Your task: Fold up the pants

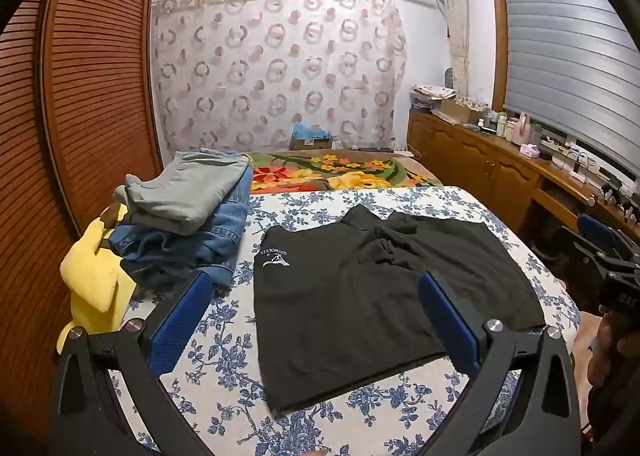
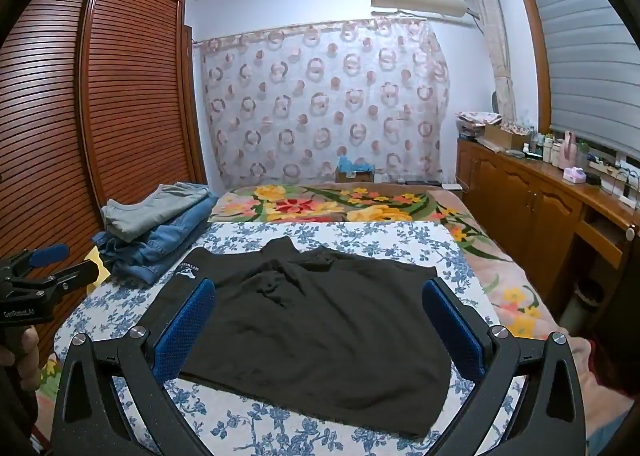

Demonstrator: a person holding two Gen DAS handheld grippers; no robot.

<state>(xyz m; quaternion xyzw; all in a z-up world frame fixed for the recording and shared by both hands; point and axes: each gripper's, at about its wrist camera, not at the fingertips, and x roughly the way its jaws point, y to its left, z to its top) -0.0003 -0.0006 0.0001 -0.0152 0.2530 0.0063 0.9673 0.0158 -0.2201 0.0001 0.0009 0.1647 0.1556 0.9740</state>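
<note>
Black pants (image 2: 312, 332) lay flat on the bed (image 2: 280, 428), ready for folding. I held left gripper (image 1: 316, 316) and right gripper (image 2: 320, 320) above them, fingers released wide, grasping nothing.

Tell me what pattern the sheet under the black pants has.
White with blue flowers: the sheet under the black pants shows best in the left wrist view.

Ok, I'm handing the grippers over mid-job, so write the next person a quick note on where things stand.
Left gripper: open, holding nothing.
Right gripper: open, holding nothing.
Black pants: spread on the blue floral sheet, already folded short, rumpled at the far end.
Done: folded grey and denim stack at the bed's left edge.
Left: finish folding the black pants; maybe add them to the stack.
</note>
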